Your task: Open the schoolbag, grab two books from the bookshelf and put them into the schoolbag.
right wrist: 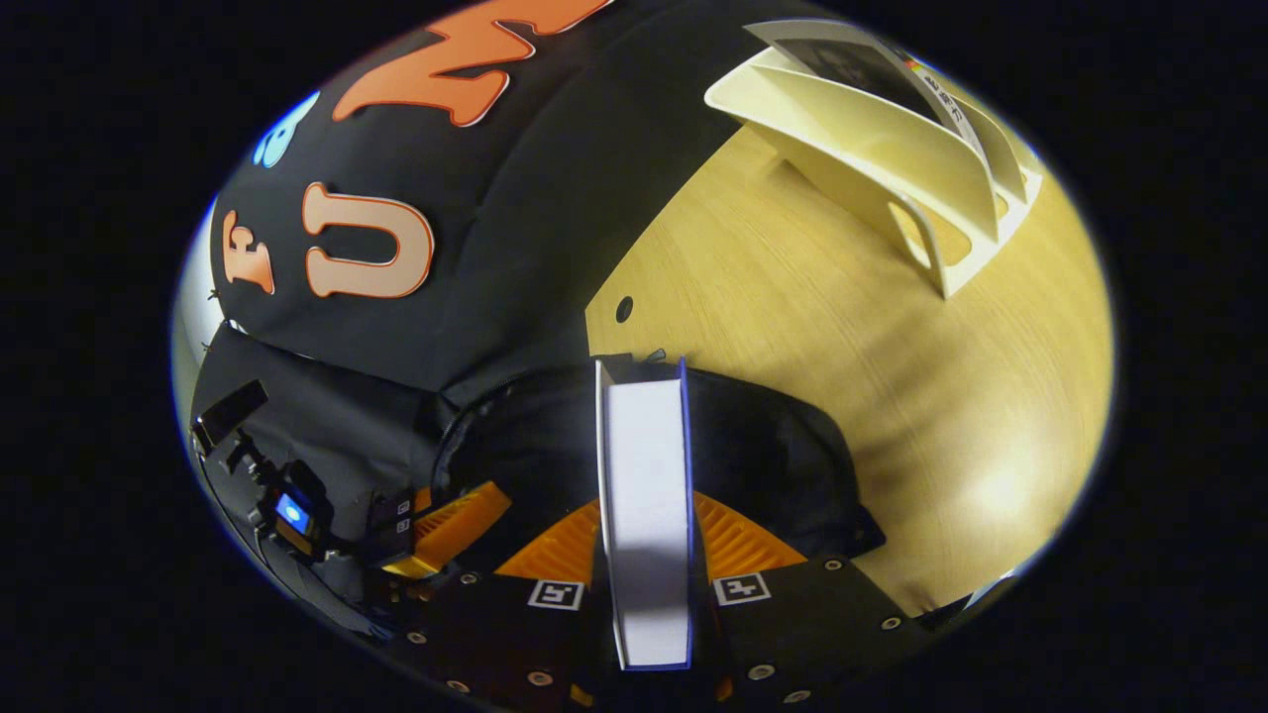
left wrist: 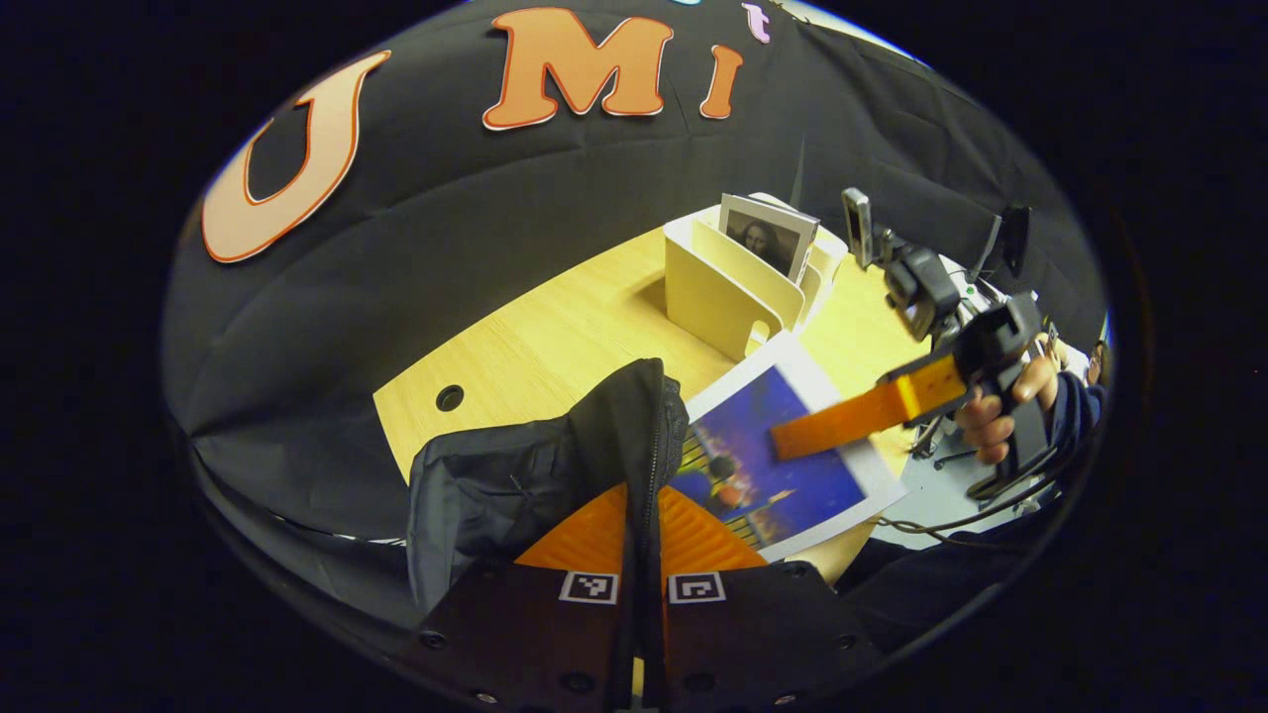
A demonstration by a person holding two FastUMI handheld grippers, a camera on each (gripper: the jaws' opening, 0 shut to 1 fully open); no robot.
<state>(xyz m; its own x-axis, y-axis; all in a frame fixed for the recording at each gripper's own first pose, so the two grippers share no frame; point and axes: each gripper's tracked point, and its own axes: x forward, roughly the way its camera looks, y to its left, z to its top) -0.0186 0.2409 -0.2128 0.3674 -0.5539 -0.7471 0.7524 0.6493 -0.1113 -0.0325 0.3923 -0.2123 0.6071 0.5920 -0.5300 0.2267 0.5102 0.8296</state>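
We find the schoolbag [left wrist: 555, 465] at the lower centre of the left gripper view, lying on the tabletop [left wrist: 555, 337] with its zipped edge lifted. The left tongs [left wrist: 642, 584] are closed on that edge, both orange fingers pressing the black fabric between them and keeping the mouth apart.

In the right gripper view, the right tongs [right wrist: 649, 564] grip a book [right wrist: 649, 495] by its edge, held upright at lower centre over the dark opening of the bag. In the left gripper view the same book shows its blue cover just right of the bag.

We judge the task about half done: the bag is open and the first book is at its mouth, not yet released. A second book [left wrist: 768, 238] stands in the cream bookshelf [left wrist: 723, 292] at upper centre and remains to be fetched.
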